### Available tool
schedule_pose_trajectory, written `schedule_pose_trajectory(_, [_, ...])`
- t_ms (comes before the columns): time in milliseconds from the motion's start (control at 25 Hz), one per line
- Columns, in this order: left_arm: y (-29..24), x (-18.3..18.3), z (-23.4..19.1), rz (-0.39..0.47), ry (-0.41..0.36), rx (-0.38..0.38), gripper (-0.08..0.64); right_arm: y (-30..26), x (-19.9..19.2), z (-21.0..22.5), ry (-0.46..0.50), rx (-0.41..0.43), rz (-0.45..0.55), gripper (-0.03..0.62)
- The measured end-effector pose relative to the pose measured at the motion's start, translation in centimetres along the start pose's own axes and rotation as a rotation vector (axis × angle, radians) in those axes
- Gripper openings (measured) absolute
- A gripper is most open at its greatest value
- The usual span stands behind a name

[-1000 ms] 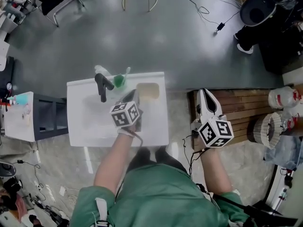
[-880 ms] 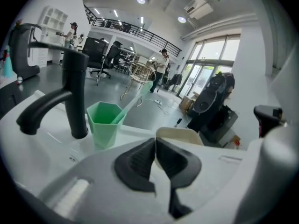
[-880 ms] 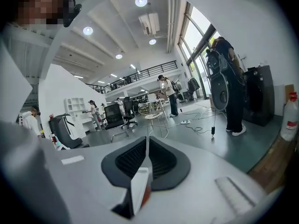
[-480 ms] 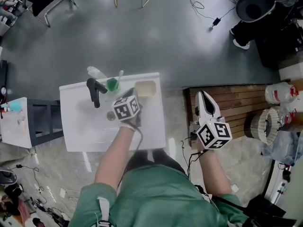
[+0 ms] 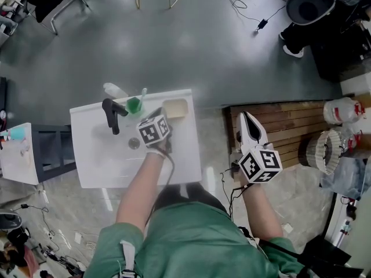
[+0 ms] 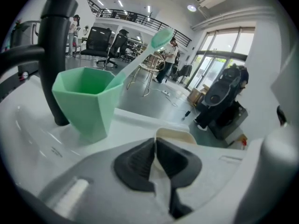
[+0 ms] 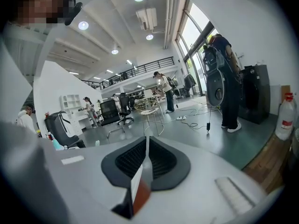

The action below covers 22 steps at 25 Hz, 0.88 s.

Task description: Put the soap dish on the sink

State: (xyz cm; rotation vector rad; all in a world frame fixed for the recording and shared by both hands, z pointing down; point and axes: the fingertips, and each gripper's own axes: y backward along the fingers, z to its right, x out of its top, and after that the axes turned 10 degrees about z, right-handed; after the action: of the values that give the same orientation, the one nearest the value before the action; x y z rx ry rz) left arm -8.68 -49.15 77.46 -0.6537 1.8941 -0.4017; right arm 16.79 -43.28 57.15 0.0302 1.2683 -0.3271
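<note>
Soap dish (image 5: 175, 108) on sink (image 5: 116, 168), left gripper (image 6: 154, 143) jaws pinching its rim, just opening, right gripper (image 7: 146, 143) jaws together

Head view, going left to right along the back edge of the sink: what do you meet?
faucet → green cup → soap dish

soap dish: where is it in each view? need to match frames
Head view: soap dish on the back right corner of the sink, right of the green cup.
Left gripper view: low centre, on the sink deck, right of the green cup.
Right gripper view: not in it.
Shared landmark: the green cup with its toothbrush, in head and left gripper views only.
</note>
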Motion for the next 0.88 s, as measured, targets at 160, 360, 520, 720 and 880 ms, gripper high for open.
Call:
schedule_pose_trajectory(160, [0.1, 0.2, 0.0, 0.019, -0.013, 0.012, 0.051, 0.3, 0.0, 0.0, -0.003, -0.002, 0.001, 0.020])
schedule_pose_trajectory(360, [1.4, 0.9, 0.8, 0.041, -0.083, 0.007, 0.123, 0.8, 0.6, -0.2, 0.000, 0.000, 0.016, 0.020])
schedule_pose_trajectory(520, [3.7, 2.6, 2.9, 0.083, -0.149, -0.014, 0.161, 1.7, 1.4, -0.8, 0.005, 0.009, 0.032, 0.020])
schedule_pose_trajectory(720, [8.9, 7.2, 7.2, 0.259, -0.204, -0.097, 0.129, 3.0, 3.1, -2.2, 0.008, 0.034, 0.076, 0.020])
schedule_pose_trajectory(880, [14.4, 11.7, 9.8, 0.401, -0.250, -0.150, 0.094, 4.6, 4.9, -3.5, -0.005, 0.056, 0.114, 0.020])
